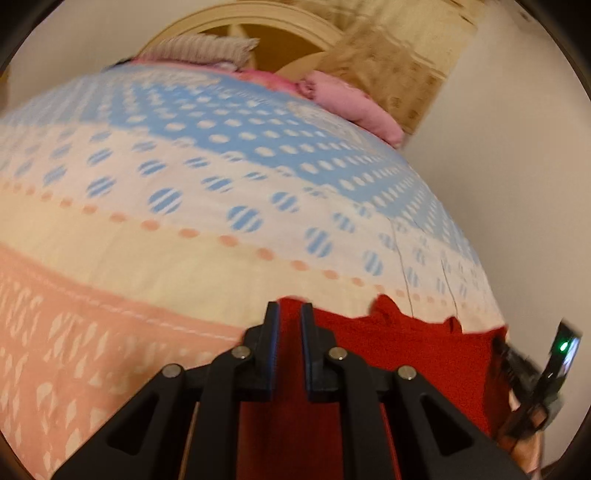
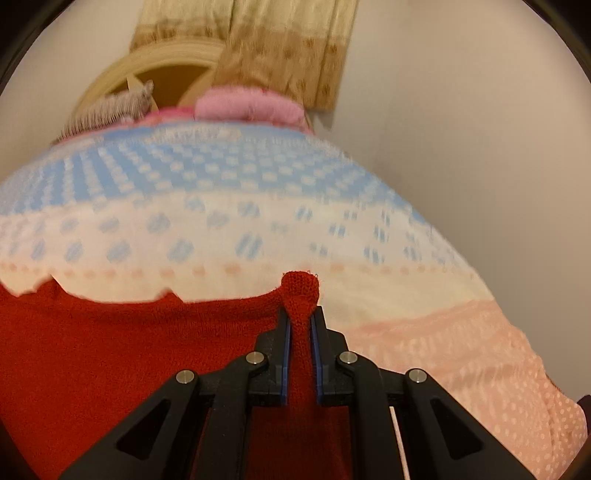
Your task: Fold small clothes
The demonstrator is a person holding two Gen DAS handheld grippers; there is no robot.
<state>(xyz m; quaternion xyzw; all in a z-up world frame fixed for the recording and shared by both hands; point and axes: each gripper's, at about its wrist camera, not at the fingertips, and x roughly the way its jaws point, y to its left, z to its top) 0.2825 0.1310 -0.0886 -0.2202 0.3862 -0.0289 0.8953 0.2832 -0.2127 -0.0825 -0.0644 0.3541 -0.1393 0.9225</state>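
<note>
A red knitted garment (image 1: 406, 354) lies on the patterned bedspread (image 1: 184, 177) at the near edge. In the left wrist view my left gripper (image 1: 290, 314) is shut on the garment's left edge, red fabric showing between the narrow jaws. In the right wrist view my right gripper (image 2: 301, 317) is shut on a bunched corner of the red garment (image 2: 110, 350), and a rounded tuft sticks out past the fingertips. The right gripper body shows at the right edge of the left wrist view.
The bedspread (image 2: 221, 206) has blue, white, cream and pink dotted bands. A pink folded cloth (image 1: 347, 99) and a striped grey cloth (image 1: 199, 48) lie at the far end by a wooden headboard (image 1: 258, 22). A curtain (image 2: 277, 48) and plain wall stand behind.
</note>
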